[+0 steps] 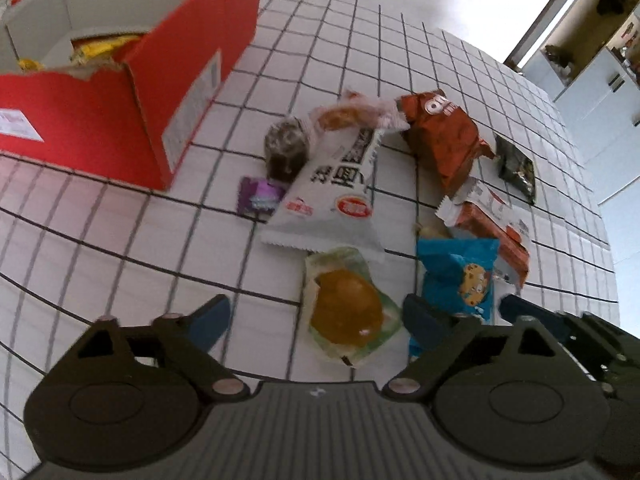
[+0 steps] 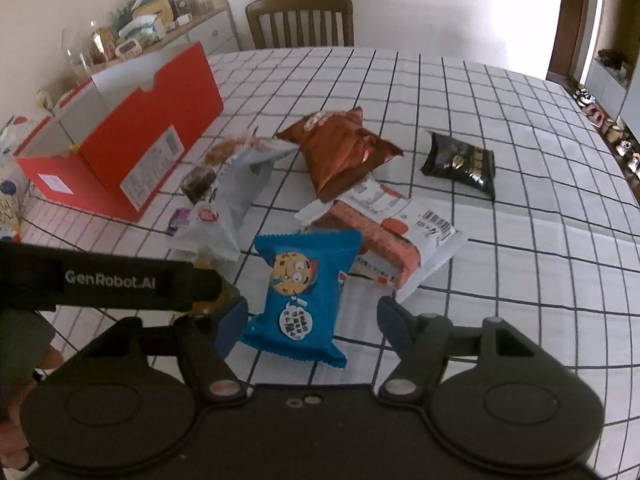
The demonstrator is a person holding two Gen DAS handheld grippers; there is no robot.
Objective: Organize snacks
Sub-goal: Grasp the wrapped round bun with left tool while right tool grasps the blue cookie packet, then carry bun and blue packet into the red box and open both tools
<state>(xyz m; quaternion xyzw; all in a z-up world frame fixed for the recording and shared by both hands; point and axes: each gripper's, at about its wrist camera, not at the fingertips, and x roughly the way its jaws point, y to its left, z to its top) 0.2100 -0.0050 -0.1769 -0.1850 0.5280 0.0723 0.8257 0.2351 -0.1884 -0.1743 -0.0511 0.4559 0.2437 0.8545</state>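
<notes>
My left gripper (image 1: 316, 324) is open above a clear-wrapped golden pastry (image 1: 348, 308), which lies between its fingers on the checked tablecloth. My right gripper (image 2: 308, 320) is open with a blue cookie packet (image 2: 300, 292) between its fingers; that packet also shows in the left wrist view (image 1: 460, 276). A white snack bag (image 1: 336, 192), an orange-brown bag (image 1: 444, 140), a black packet (image 2: 460, 164), an orange wafer pack (image 2: 380, 232), a dark round cake (image 1: 286, 152) and a small purple packet (image 1: 260, 196) lie scattered. The open red box (image 1: 120, 96) holds yellow snacks.
A wooden chair (image 2: 300, 20) stands at the table's far side. A sideboard with jars and clutter (image 2: 132, 32) is behind the red box (image 2: 132, 148). The other gripper's body (image 2: 100, 280) crosses the left of the right wrist view.
</notes>
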